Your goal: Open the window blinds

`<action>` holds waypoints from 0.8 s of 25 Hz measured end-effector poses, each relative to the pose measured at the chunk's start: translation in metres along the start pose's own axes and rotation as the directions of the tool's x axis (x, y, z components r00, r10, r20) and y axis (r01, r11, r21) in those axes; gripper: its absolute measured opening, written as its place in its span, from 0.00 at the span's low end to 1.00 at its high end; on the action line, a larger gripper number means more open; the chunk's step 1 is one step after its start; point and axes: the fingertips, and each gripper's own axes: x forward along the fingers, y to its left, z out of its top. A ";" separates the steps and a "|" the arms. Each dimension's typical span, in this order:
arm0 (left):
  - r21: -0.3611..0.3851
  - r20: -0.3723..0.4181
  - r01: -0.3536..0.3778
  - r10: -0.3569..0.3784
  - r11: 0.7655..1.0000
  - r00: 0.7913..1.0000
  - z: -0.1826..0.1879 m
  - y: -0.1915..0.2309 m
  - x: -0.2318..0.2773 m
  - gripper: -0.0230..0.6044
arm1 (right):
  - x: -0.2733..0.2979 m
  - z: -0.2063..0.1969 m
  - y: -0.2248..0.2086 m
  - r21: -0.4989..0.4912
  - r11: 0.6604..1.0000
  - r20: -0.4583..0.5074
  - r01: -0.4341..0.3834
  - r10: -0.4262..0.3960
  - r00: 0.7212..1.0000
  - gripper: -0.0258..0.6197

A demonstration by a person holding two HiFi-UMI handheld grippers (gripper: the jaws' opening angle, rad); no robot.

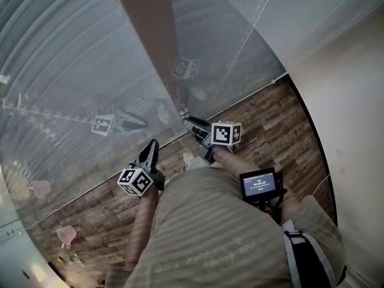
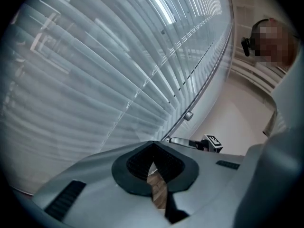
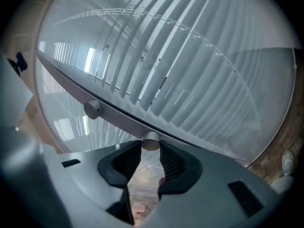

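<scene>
White slatted blinds (image 3: 190, 75) hang behind glass, and their slats stand partly tilted. A grey rail (image 3: 114, 114) crosses the pane and carries two round knobs. My right gripper (image 3: 151, 148) is shut on the nearer knob (image 3: 151, 140), with both jaw tips against its sides. The second knob (image 3: 92, 109) sits further along the rail. In the head view the right gripper (image 1: 187, 120) reaches the brown window frame (image 1: 150, 35). My left gripper (image 2: 152, 145) is shut on nothing, held off the blinds (image 2: 95, 70). In the head view the left gripper (image 1: 151, 146) hangs to the left, near the glass.
Dark wood floor (image 1: 270, 119) runs along the glass, and a pale wall (image 1: 348, 101) closes the right side. A small lit screen (image 1: 259, 183) hangs at the person's waist. A shoe (image 3: 288, 160) shows low on the right.
</scene>
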 end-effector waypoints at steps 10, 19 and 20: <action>0.097 -0.022 0.019 -0.017 0.995 1.000 0.012 -0.018 0.007 0.06 | 0.003 -0.001 0.016 -0.968 0.109 0.152 0.225 -0.460 0.875 0.24; 0.101 -0.047 0.037 -0.032 0.994 0.998 0.010 -0.016 0.014 0.06 | 0.006 -0.007 0.014 -0.987 -0.054 0.159 0.151 -0.467 0.870 0.25; 0.101 -0.047 0.037 -0.033 0.994 0.998 0.010 -0.015 0.015 0.06 | 0.006 -0.007 0.015 -0.988 0.029 0.123 0.152 -0.451 0.884 0.26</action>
